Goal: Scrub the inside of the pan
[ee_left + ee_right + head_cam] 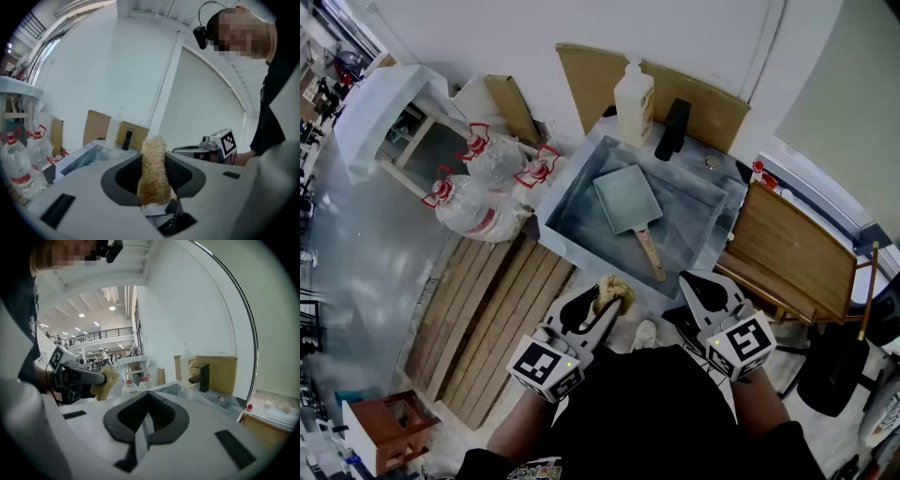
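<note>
While I am hovering at the near edge, left gripper [602, 309] clamping a tan fibrous scrubbing sponge [615, 292], right gripper [701, 289] closed and empty, grey square wooden-handled pan [628, 199] lying in the far steel sink [579, 214].

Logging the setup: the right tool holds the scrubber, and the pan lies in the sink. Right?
No: the left tool holds the scrubber, as the left gripper view shows; the right tool is shut, empty. The pan does lie in the sink.
</note>
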Tool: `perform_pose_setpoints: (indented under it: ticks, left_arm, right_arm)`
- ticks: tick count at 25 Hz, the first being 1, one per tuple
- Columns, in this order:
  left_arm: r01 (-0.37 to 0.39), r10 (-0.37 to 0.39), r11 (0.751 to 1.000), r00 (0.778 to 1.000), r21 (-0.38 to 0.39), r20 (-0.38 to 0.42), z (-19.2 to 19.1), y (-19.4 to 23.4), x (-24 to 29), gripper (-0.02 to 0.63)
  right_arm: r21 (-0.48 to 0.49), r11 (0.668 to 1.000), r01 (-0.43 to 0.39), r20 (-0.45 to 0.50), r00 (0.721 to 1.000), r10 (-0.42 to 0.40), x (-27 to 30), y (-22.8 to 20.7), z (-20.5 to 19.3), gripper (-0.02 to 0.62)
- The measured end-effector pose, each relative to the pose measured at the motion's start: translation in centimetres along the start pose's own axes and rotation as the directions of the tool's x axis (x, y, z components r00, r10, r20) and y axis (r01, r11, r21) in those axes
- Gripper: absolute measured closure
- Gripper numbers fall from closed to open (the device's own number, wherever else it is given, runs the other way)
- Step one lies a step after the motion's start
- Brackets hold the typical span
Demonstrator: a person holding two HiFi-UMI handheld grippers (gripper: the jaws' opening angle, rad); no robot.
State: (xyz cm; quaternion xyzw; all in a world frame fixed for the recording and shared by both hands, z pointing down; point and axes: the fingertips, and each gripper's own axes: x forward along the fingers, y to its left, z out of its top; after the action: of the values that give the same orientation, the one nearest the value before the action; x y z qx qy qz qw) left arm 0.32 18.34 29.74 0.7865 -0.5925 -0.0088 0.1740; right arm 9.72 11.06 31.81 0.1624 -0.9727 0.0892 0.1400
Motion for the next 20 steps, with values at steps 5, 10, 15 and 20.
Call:
perform_pose_setpoints:
  ticks: [5,10,15,20]
  left_arm:
    - [0.002,-0.002,1.000,1.000,0.004,-0.006,-0.24,-0.19,-0.04,0.462]
    - [0.005,-0.005,1.000,1.000,0.014,-0.009,-0.26,-0.25,0.00,0.462]
    - [-0.004,0.004,1.000,1.000,0.004,-0.013,-0.24,-0.31,0.07,0.462]
    - [-0.010,0.010,1.000,1.000,0.007,-0.018,-0.27,-0.14,0.32,0.462]
  right_arm:
    - [-0.002,1.000,-0.002,-0.001,1.000,0.002,-0.12,-0.06,0.08,0.586]
    - [0.013,1.000,-0.003,0.012,1.000,0.003,-0.14,-0.23,0.24,0.586]
    - [0.019,1.000,-0.002,0.016,1.000,0.001,-0.02,-0.39,0.32,0.586]
    - [0.022,1.000,-0.007,0.015,1.000,0.007,0.11,-0.60,0.25,0.586]
